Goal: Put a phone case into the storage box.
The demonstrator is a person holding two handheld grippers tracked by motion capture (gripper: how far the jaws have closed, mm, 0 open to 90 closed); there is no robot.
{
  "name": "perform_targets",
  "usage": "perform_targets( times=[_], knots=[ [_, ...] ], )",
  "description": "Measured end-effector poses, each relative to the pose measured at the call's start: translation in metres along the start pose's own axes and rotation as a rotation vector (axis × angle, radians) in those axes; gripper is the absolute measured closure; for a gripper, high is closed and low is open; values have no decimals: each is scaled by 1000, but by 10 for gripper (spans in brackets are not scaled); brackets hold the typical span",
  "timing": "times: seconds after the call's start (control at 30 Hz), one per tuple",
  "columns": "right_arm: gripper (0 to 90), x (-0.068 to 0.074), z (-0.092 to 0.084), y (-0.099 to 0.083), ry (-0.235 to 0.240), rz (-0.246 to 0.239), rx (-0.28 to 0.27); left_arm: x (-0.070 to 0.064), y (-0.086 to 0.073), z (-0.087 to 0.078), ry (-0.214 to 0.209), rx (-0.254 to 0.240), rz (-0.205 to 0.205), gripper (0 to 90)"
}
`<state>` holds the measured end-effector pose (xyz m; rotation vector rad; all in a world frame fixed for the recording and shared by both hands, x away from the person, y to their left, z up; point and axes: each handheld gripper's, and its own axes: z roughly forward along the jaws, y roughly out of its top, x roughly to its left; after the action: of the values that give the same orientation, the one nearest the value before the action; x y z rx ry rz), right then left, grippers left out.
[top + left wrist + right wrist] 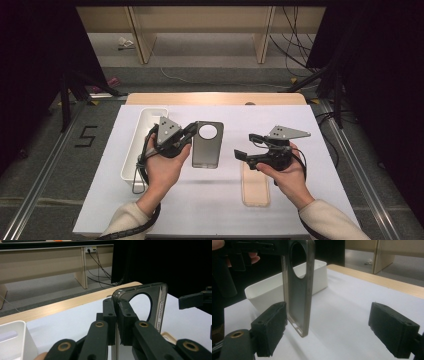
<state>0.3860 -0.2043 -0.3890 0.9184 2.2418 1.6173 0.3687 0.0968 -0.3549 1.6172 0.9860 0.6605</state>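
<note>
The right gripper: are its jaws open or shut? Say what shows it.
Open. The right gripper has its pads standing wide apart, pressing on nothing; the grey case hangs beside one pad.

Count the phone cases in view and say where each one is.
2. The grey phone case is clamped in the left gripper, beside the white bin. The clear beige phone case lies flat on the table under the right hand. None seems hidden.

Left gripper has its fingers clamped shut; right gripper fingers spread wide apart.
</note>
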Motion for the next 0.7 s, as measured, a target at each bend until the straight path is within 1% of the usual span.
perform_targets(
  times=[0.7],
  knots=[
    [160, -6, -12, -7, -21, 9, 6, 15, 11, -8, 32, -28, 3, 853]
  ],
)
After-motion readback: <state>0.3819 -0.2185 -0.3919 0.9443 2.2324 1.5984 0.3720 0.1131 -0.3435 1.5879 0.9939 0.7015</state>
